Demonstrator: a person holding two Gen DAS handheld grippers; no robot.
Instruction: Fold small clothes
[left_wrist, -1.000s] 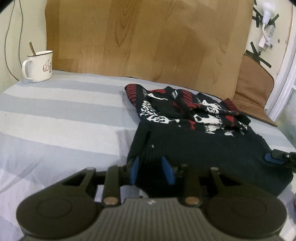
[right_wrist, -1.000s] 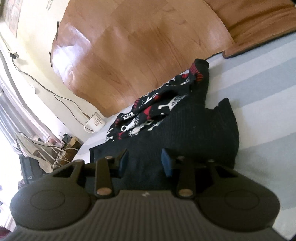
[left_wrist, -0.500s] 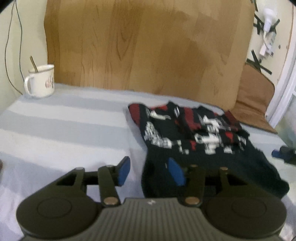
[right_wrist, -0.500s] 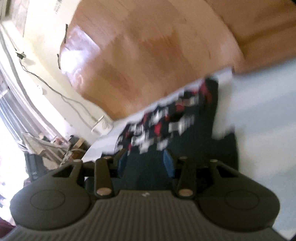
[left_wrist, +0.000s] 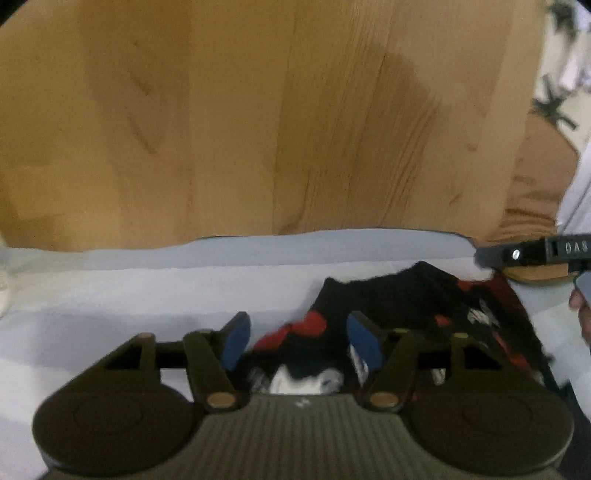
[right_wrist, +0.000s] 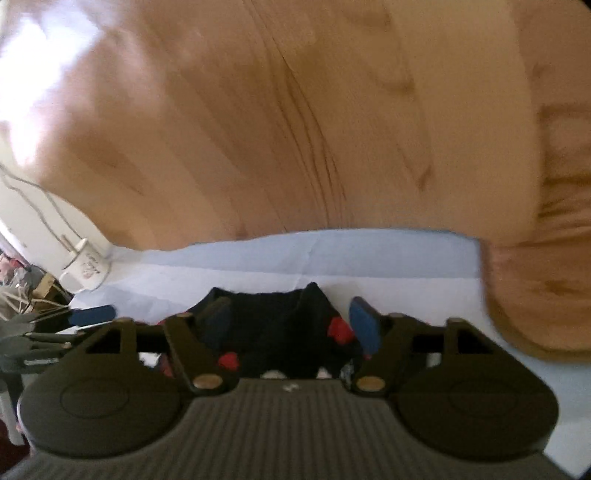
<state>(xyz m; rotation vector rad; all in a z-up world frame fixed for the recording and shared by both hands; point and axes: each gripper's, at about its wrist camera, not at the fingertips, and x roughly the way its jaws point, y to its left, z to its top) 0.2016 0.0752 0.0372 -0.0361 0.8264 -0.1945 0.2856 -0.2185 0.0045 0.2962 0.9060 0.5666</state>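
Observation:
A small black knitted garment with red and white patterns (left_wrist: 424, 295) lies on the striped grey-blue sheet (left_wrist: 147, 295). My left gripper (left_wrist: 299, 341) is open, its blue pads either side of the garment's near left part. My right gripper (right_wrist: 291, 325) is open over the garment (right_wrist: 280, 325), which shows between its fingers. The right gripper's body shows at the right edge of the left wrist view (left_wrist: 535, 254). The left gripper's blue pad shows at the left in the right wrist view (right_wrist: 92, 314).
A wooden headboard (left_wrist: 277, 129) stands right behind the sheet. A brown cushion (right_wrist: 546, 288) lies at the far right. A white enamel mug (right_wrist: 86, 267) with a spoon stands at the far left. Cables and clutter are beyond the left edge.
Both grippers have moved forward over the garment toward the headboard and opened wider. The garment's dark near edge now lies farther back, over the patterned part.

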